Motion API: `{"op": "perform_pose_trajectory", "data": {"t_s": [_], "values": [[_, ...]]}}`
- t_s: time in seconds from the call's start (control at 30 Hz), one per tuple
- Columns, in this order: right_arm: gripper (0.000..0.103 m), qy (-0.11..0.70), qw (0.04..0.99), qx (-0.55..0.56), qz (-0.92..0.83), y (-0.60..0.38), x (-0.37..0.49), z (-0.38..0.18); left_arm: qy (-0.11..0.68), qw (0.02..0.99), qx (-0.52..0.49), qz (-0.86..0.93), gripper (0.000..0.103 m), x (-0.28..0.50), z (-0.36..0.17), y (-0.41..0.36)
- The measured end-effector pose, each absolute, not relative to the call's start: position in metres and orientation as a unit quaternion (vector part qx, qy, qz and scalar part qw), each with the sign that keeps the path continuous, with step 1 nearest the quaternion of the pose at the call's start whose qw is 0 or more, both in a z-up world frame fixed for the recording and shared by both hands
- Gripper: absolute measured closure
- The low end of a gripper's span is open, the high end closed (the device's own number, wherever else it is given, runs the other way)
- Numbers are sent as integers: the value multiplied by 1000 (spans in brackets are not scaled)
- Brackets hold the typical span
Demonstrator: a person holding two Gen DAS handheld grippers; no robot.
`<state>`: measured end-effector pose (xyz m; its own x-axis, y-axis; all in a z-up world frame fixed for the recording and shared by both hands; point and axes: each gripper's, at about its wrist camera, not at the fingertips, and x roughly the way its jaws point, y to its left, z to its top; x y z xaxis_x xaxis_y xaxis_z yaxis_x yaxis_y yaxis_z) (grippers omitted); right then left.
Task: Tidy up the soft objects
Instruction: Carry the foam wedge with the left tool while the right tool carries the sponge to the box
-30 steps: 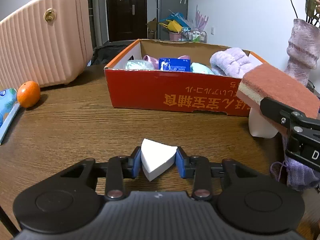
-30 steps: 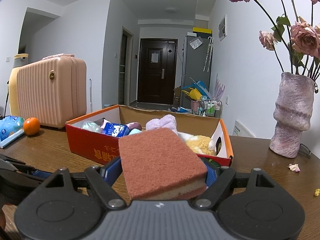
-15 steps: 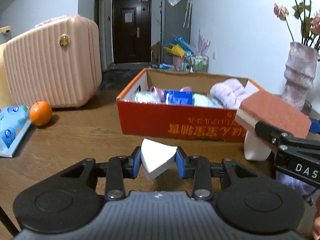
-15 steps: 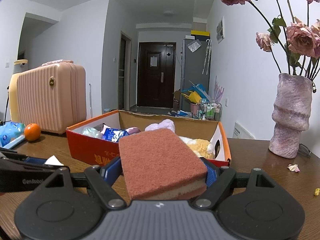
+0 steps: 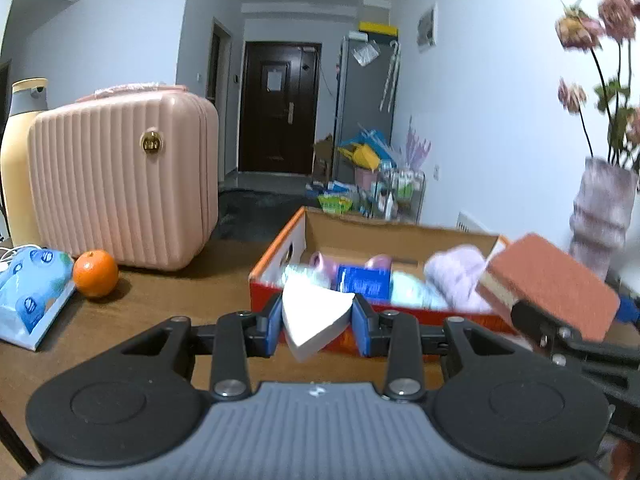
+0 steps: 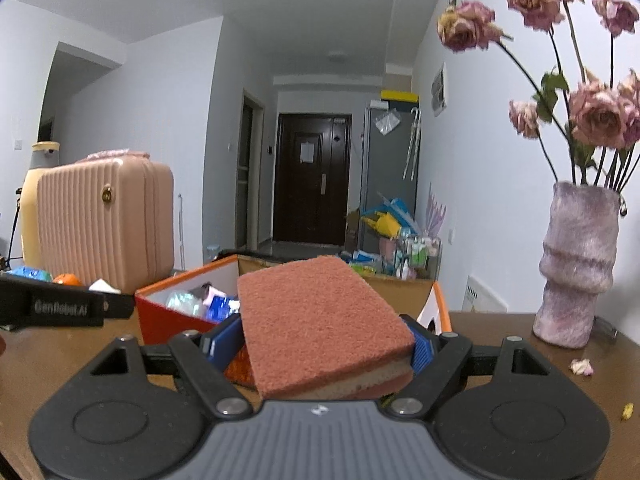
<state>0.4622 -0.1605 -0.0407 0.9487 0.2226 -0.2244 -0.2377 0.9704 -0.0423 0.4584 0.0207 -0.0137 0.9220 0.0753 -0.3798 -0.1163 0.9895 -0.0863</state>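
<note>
Left wrist view: the left hand-held gripper [image 5: 318, 322] is clamped on a white wedge sponge [image 5: 314, 316], held above the desk [image 5: 160, 312] just in front of the red cardboard box [image 5: 400, 272]. The box already holds a blue packet [image 5: 364, 282] and a lilac plush item [image 5: 456, 276]. An orange [image 5: 95, 273] and a pink suitcase [image 5: 124, 180] sit well to the left of the box.

Right wrist view: the right hand-held gripper [image 6: 320, 346] grips a reddish scouring sponge [image 6: 320, 320] by its sides, also just in front of the box [image 6: 180, 312], with the vase [image 6: 576, 264] well to the box's right.

To finish the step well, I judge each sponge should clear the box's near wall, come over a free patch inside, then be released one at a time so the hand-held grippers do not collide.
</note>
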Motion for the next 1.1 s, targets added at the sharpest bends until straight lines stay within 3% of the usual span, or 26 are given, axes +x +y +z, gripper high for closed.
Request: {"op": "perform_pose_trajectory", "data": {"t_s": [0.5,1.1], "values": [[22,77,991,-31,103,-155,503,-15,135,983,-103,65,67,499,19,22],[22,130,989,25,64,-167,595,-5,169,975,-116,85,67,588,-1,11]]}}
